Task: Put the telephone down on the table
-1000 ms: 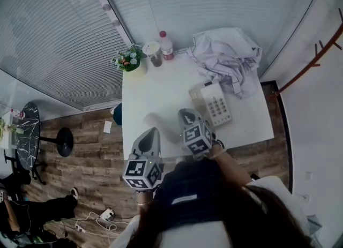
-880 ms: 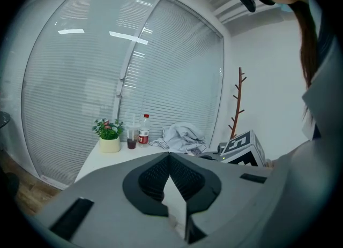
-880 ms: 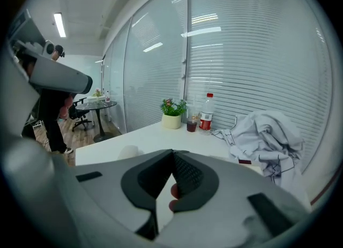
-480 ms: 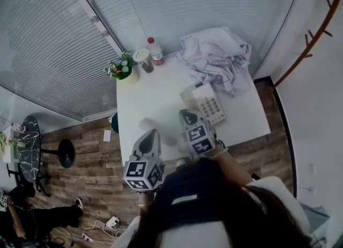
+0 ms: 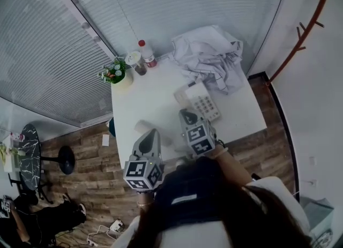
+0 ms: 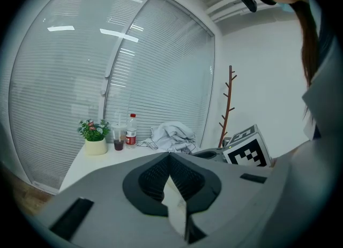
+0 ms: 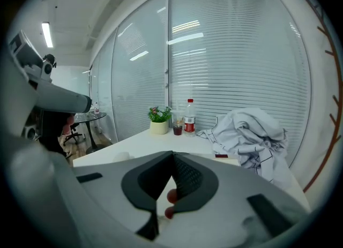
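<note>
Here | left gripper pressed together, empty | right gripper likewise closed, empty | telephone lay on surface

Plant, cup, bottle in row, crumpled shirt beside.

My left tongs hang low in front of my chest, tips pointing forward and away from me. Their jaws are closed together with nothing between them. My right tongs sit just beside them to the right and reach a little farther forward. Those jaws are also pressed together and hold nothing. The left marker cube and the right marker cube sit at the rear of each pair, facing up towards my head. My right wrist shows behind its cube, and the forearm runs back towards my shoulder.
</note>
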Tool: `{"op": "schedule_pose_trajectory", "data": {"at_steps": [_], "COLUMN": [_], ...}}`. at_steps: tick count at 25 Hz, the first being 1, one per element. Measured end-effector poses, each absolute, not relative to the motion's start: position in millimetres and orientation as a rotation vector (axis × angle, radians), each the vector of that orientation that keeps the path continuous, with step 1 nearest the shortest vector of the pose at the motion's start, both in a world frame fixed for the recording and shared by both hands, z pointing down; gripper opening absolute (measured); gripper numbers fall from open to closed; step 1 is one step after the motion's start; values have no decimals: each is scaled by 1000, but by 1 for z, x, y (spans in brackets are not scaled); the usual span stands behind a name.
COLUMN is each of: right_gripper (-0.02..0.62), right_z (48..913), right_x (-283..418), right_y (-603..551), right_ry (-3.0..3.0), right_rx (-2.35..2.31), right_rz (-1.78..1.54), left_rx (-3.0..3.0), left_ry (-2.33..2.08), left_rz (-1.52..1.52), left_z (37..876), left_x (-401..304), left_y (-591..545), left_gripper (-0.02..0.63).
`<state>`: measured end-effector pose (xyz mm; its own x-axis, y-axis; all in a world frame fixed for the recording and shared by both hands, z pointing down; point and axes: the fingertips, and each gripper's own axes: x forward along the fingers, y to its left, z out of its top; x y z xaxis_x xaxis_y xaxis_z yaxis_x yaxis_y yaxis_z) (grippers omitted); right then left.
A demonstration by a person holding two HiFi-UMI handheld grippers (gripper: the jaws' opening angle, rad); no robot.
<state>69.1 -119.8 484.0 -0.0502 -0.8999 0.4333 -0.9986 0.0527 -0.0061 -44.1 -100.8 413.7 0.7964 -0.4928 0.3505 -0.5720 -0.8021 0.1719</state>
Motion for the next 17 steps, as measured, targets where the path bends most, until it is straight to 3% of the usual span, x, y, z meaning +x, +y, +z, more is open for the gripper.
{"op": "schedule_pose_trajectory", "data": {"at_steps": [17], "right_gripper": [-3], "right_z": [490], "right_x": [68], "right_y": [-112], "right_ry": [-1983], "right_rx": [1932], "right_rz": [418], "left_rx": [2695], "left_ry": [-808], "left_rz": [463], "left_z": [424], "left_x": [-46], "left_y": [-96], "left_gripper": [-3]}}
